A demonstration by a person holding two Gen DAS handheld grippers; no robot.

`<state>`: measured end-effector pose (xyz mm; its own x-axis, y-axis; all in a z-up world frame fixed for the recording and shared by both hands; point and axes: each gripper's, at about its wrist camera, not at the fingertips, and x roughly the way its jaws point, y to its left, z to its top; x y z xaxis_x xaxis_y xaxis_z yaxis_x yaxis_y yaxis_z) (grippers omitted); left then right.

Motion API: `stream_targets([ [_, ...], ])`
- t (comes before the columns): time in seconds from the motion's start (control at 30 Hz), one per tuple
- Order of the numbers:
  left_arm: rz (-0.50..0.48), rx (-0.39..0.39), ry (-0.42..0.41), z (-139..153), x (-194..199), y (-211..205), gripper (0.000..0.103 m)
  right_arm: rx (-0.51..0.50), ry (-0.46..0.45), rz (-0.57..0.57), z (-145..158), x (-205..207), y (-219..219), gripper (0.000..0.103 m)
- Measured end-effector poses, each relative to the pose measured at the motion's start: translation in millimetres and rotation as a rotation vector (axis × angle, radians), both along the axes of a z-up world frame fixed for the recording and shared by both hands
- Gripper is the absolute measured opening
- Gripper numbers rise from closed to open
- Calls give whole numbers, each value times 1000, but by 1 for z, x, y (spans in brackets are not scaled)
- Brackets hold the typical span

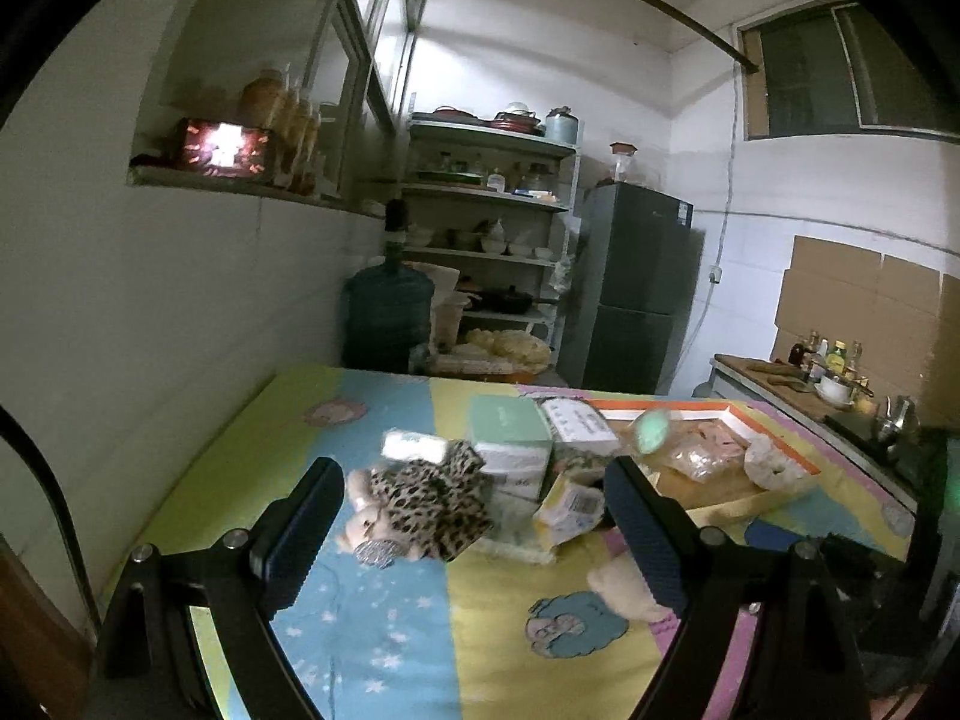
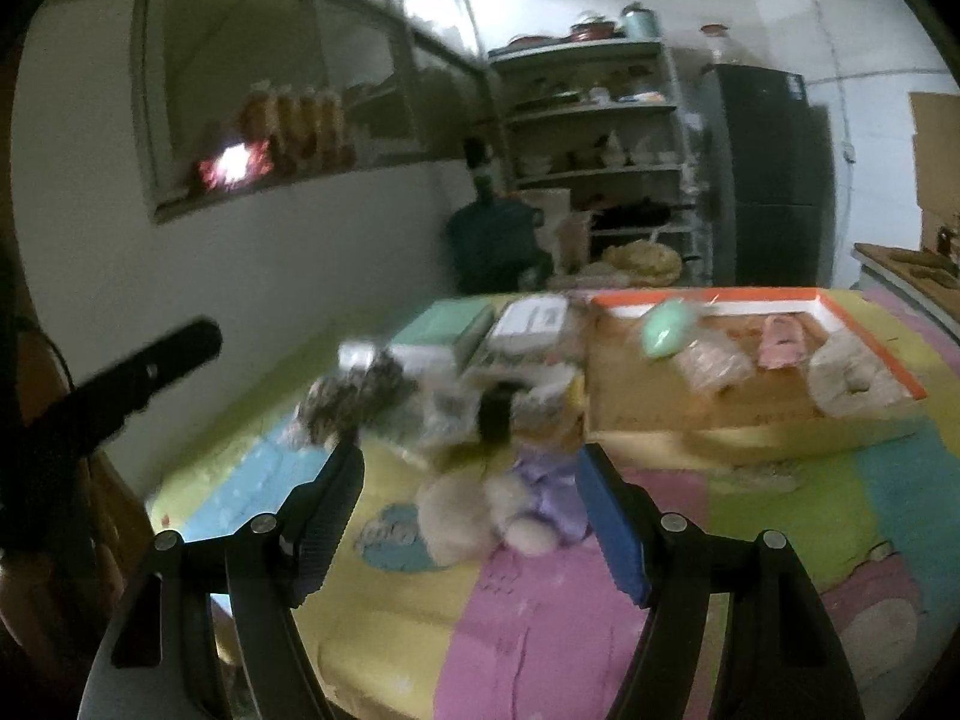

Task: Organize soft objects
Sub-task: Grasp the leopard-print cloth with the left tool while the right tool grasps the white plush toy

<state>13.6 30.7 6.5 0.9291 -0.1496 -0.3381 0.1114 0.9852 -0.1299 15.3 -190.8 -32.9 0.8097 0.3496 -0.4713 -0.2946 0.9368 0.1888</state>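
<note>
Left gripper [image 1: 474, 531] low in its frame, fingers spread wide and holding nothing. Just past the fingers, centre frame, lies a plush toy in a leopard-print outfit [image 1: 420, 507] on the colourful patchwork tabletop [image 1: 372, 630]. To its right, a yellow packet [image 1: 567, 507] sits against the right finger's tip, and a cream plush [image 1: 621, 591] peeks out from behind that same finger at lower right. Behind the leopard toy, a green-and-white box [image 1: 510, 438] and a white box [image 1: 579, 423] stand side by side.

Over to the right gripper [image 2: 471, 507], fingers likewise wide apart, empty. Between the fingers, mid-frame, rests a cream teddy in a lilac top [image 2: 510, 510], lying on the tabletop, not touched as far as the blur lets on. Beyond it, a jumble of packets, too smeared to name. At upper right of the frame sits a flat cardboard tray with an orange rim [image 2: 870, 336], holding a mint-green soft item [image 2: 663, 333], a pink item [image 2: 780, 339] and a pale fluffy lump [image 2: 849, 375].
</note>
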Motion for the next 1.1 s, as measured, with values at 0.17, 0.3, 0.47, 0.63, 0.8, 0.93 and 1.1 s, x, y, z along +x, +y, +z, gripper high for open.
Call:
stream_targets([
  [0.17,-4,-36,24,-9,2,11,89,-85,32,33,-22,3,14,74],
  [0.3,-1,-45,40,-17,7,17,89,-160,25,15,-33,10,20,74],
  [0.47,12,-54,58,-27,10,26,89,-224,36,2,-41,25,24,74],
  [0.63,23,-62,93,-39,17,36,89,-314,44,7,-49,34,35,74],
  [0.8,41,-65,144,-51,29,46,89,-391,49,-6,-59,43,45,74],
  [0.93,40,-38,189,-55,47,49,89,-294,67,-11,-54,48,32,60],
  [1.1,-27,-29,189,-53,73,35,89,-209,81,-5,-48,48,23,55],
])
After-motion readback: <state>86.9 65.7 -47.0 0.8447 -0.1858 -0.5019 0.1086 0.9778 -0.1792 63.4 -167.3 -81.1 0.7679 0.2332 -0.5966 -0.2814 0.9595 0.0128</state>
